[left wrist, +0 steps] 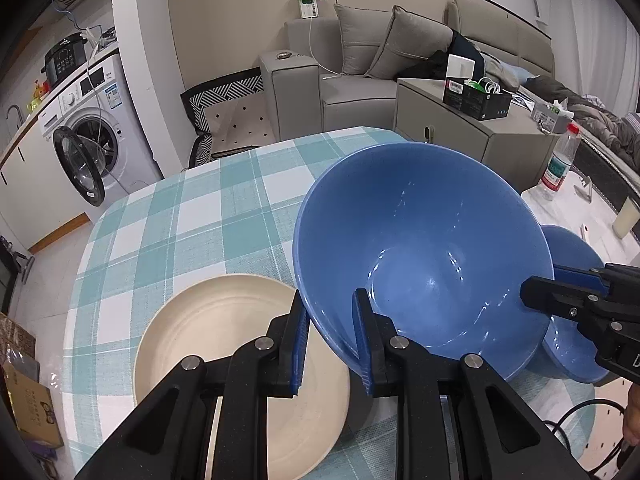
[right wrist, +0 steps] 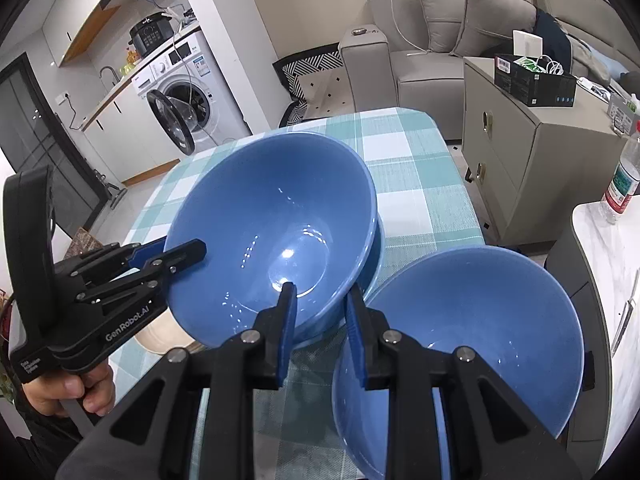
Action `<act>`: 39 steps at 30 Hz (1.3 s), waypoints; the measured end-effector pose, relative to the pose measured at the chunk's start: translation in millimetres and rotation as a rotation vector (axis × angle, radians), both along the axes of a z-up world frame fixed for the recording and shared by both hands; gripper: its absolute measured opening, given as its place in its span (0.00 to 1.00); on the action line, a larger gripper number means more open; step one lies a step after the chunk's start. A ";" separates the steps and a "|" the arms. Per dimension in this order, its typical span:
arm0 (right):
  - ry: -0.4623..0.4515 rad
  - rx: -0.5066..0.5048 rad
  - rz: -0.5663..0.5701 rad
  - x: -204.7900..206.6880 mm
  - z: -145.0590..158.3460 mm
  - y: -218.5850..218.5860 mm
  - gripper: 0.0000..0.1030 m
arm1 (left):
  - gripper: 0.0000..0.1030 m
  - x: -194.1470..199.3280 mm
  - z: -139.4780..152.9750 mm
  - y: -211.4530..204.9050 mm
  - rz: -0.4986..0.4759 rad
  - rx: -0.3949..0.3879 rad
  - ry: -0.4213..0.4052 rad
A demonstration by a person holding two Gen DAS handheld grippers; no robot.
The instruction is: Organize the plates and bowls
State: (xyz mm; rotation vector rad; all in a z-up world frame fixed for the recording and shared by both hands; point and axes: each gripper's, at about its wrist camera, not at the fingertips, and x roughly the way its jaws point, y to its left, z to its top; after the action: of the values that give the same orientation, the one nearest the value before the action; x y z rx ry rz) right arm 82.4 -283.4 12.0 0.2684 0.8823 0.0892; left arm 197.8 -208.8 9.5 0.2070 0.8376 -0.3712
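Note:
A large blue bowl [left wrist: 424, 240] is tilted above the checked table. My left gripper [left wrist: 330, 332] is shut on its near rim, one finger inside and one outside. My right gripper [right wrist: 320, 320] straddles the same bowl's [right wrist: 276, 232] other rim; it also shows in the left wrist view [left wrist: 548, 288]. Whether it grips tight is unclear. A second blue bowl [right wrist: 472, 340] stands on the table to the right, beside the right gripper; it also shows in the left wrist view [left wrist: 572, 352]. A cream plate [left wrist: 224, 340] lies on the table under the left gripper.
The teal checked tablecloth [left wrist: 180, 216] covers the table. A grey cabinet [right wrist: 532, 152] and a white counter with a water bottle [right wrist: 622, 184] stand to the right. A washing machine [left wrist: 88, 136] with an open door is at the far left, a sofa [left wrist: 360, 68] behind.

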 end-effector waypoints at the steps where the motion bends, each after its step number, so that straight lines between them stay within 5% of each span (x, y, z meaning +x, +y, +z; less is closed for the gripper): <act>1: 0.004 -0.003 0.001 1.0 -1.3 0.7 0.25 | 0.20 0.6 -1.5 -0.5 0.003 0.006 -0.001; 29: 0.033 -0.080 -0.007 9.6 -11.7 12.0 0.28 | 0.24 7.0 -22.6 -3.4 -0.007 0.059 0.030; 39: 0.025 -0.155 -0.001 7.7 -12.4 17.4 0.40 | 0.46 1.0 -26.0 -8.0 -0.035 0.070 0.020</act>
State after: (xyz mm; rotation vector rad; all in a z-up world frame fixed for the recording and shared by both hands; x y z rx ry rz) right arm 90.1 -266.1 -0.4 0.1251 0.9088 0.0167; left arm 198.9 -216.8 -16.5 0.2834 0.8685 -0.3773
